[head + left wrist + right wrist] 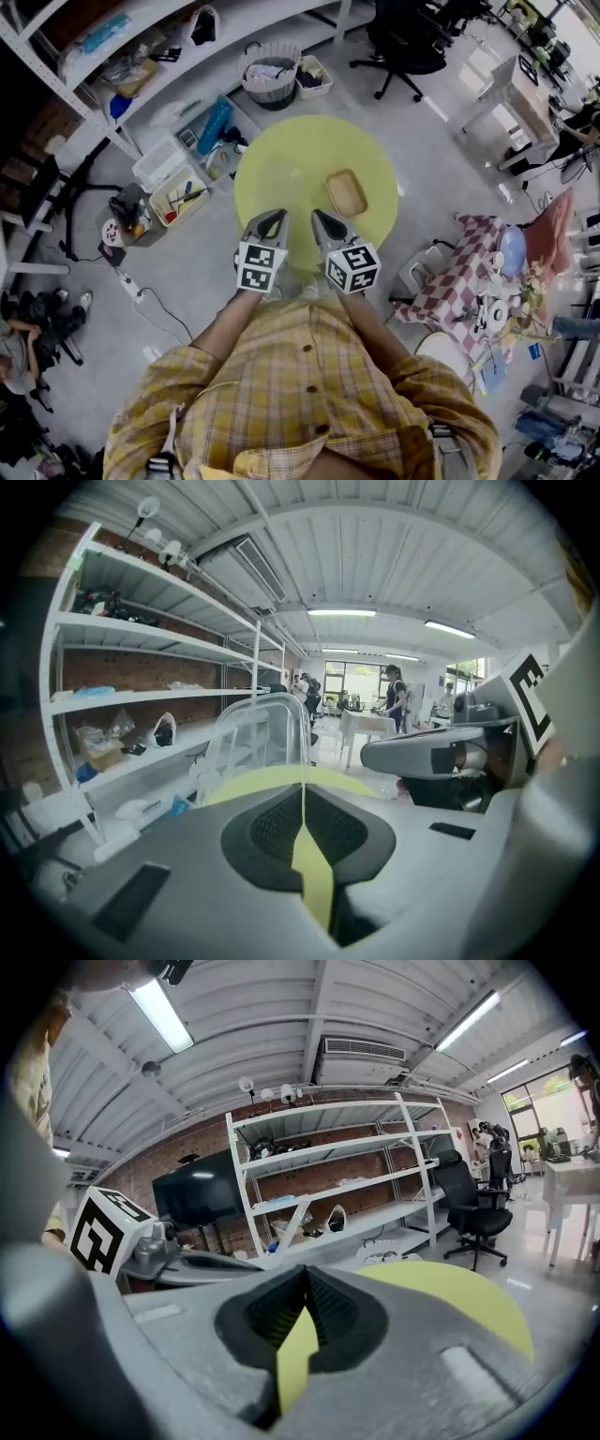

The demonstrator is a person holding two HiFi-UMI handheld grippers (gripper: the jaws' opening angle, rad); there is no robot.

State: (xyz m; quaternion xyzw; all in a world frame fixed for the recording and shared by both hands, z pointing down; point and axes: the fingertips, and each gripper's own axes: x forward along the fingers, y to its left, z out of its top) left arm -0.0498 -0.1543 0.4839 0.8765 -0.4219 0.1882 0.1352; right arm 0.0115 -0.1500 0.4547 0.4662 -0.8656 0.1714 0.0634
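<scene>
A shallow tan tray [345, 192] lies on the right half of my round yellow-green table [281, 164], with nothing in it that I can see from the head view. Both grippers hover over the table's near edge, short of the tray and clear of it.

The right gripper [322, 216] is the nearer one, its tips pointing just to the left of the tray. In the right gripper view its pads [323, 1302] meet at the front. They hold nothing, and only a sliver of yellow tabletop shows through the slot behind them. The left gripper [275, 216] sits just beside it, and in the left gripper view its pads [277, 822] are likewise pressed together on nothing.

Each gripper carries its marker cube, left [258, 265] and right [353, 267], just ahead of the operator's yellow plaid shirt [309, 384].

Beyond the table stand a pale ribbed basket [267, 73] and white shelving [141, 56], with a black office chair [403, 42] at top right. A small table under a red checked cloth [459, 267] sits well apart on the right.
</scene>
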